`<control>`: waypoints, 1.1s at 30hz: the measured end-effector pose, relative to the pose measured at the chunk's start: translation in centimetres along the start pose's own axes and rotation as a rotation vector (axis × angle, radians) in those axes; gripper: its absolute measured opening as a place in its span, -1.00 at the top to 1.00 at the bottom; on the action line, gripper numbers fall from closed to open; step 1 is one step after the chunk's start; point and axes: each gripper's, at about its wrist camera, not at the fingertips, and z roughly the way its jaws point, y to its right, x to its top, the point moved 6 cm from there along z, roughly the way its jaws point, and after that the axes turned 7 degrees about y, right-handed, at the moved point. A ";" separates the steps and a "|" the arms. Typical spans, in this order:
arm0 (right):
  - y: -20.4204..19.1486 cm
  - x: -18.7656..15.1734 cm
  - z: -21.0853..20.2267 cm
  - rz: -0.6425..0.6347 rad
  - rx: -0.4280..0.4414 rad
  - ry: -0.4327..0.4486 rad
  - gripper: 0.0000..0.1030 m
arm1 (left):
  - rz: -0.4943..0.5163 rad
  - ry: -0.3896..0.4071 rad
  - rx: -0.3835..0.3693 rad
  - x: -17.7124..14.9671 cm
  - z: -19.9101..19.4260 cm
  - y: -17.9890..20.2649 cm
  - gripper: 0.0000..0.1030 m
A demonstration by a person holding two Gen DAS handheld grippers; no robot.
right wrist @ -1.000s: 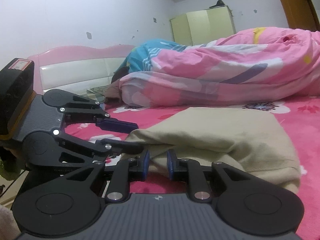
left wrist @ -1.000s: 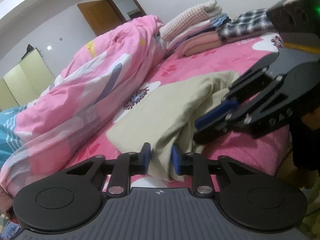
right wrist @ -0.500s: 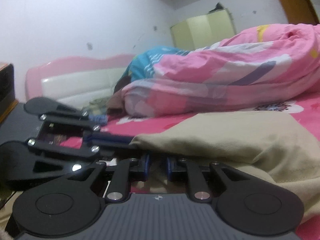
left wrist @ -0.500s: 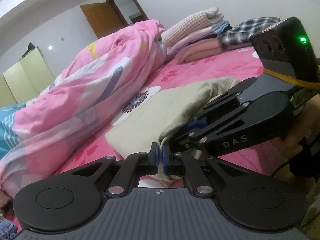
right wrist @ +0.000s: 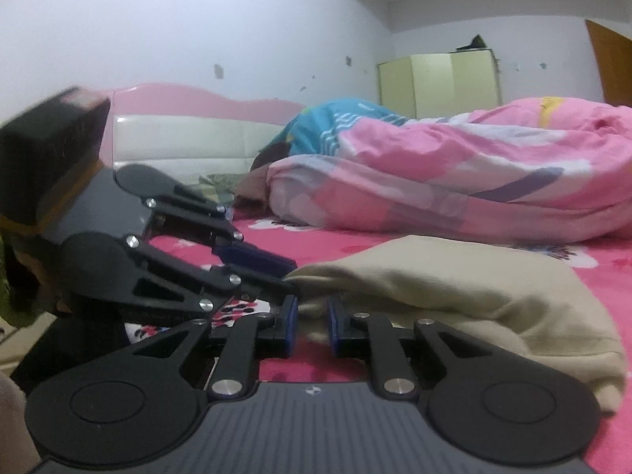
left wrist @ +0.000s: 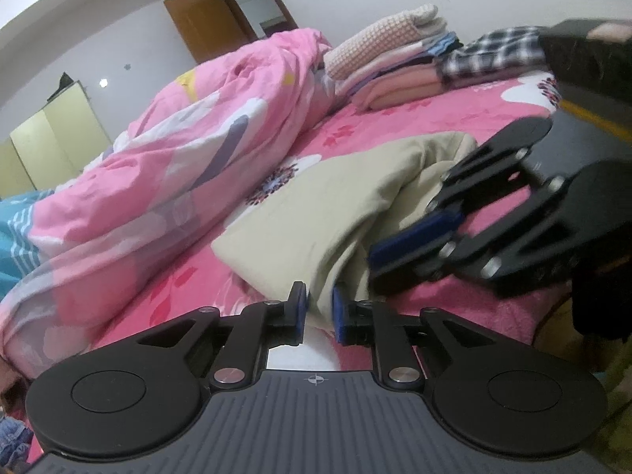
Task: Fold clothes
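Two hand-held grippers at the near edge of a folded beige garment on a bed

Nearest, the left hand-held gripper (left wrist: pixel 318 312) has its blue-padded jaws spread, the folded beige cotton garment (left wrist: pixel 335 205) bulging between them without being pinched; the right hand-held gripper (right wrist: pixel 309 322) is likewise spread at the garment's edge. The garment lies on the pink flowered bedsheet (left wrist: pixel 395 126). Beyond the garment lies a rumpled pink quilt (left wrist: pixel 189 150), and farther off a stack of folded clothes (left wrist: pixel 395 67) beside a checked black-and-white shirt (left wrist: pixel 493 51).
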 end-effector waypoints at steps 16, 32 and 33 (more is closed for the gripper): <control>-1.1 -0.8 3.7 -0.184 -0.116 0.088 0.83 | -0.051 0.016 -0.044 -0.3 -0.6 -0.7 0.95; -2.8 -1.8 2.6 -0.290 -0.021 0.026 0.81 | -0.055 0.014 -0.054 -0.3 -0.5 -0.8 0.95; -2.9 -2.0 3.4 -0.294 -0.024 0.027 0.81 | -0.048 0.013 -0.058 -0.3 -0.6 -0.7 0.98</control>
